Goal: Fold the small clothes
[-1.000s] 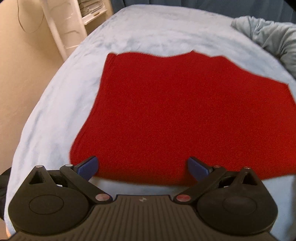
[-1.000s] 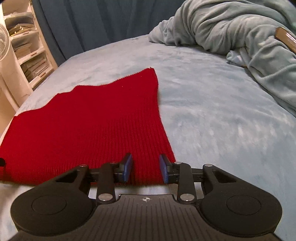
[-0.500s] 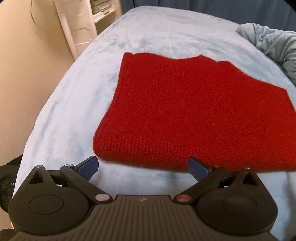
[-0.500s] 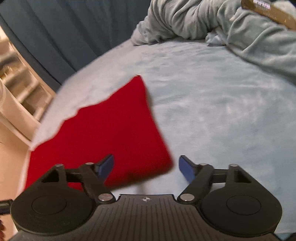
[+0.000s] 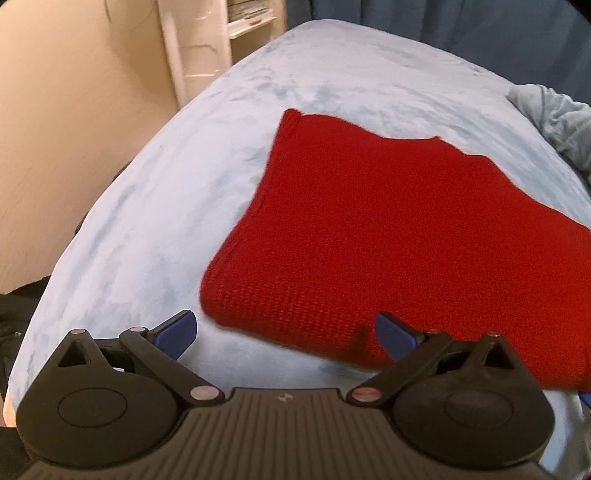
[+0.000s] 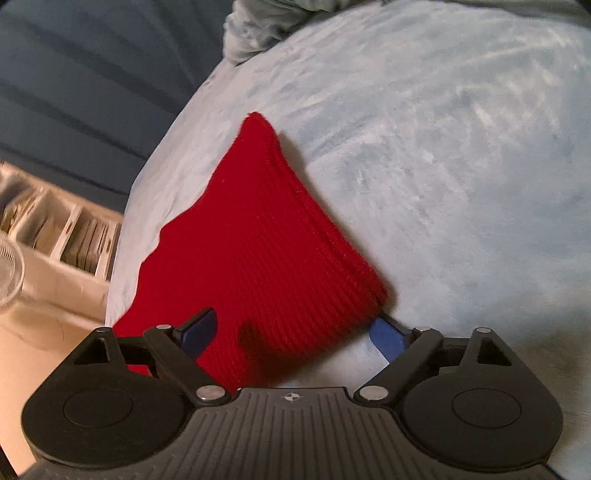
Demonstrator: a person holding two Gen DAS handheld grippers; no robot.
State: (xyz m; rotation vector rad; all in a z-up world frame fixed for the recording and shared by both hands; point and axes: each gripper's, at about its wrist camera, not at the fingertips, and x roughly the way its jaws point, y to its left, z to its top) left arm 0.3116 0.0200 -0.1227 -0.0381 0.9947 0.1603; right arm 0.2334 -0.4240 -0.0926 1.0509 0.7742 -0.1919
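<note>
The bed is covered in a fuzzy pale-blue fleece with a soft, brushed nap, rounded off at its edges. A crumpled grey-green blanket is bunched at the far end. Beside the bed's left edge stands a white shelf unit with stacked papers or books slotted in its compartments, too blurry to say which.

The red knit garment lies flat on the bed, folded into a rough rectangle, chunky ribbed knit, with a wavy far edge.

The left tool is spread wide with nothing in it, and the garment's near left corner sits between its blue pads. The right tool is wide open too, gripping nothing, with the garment's near right corner between its pads.
</note>
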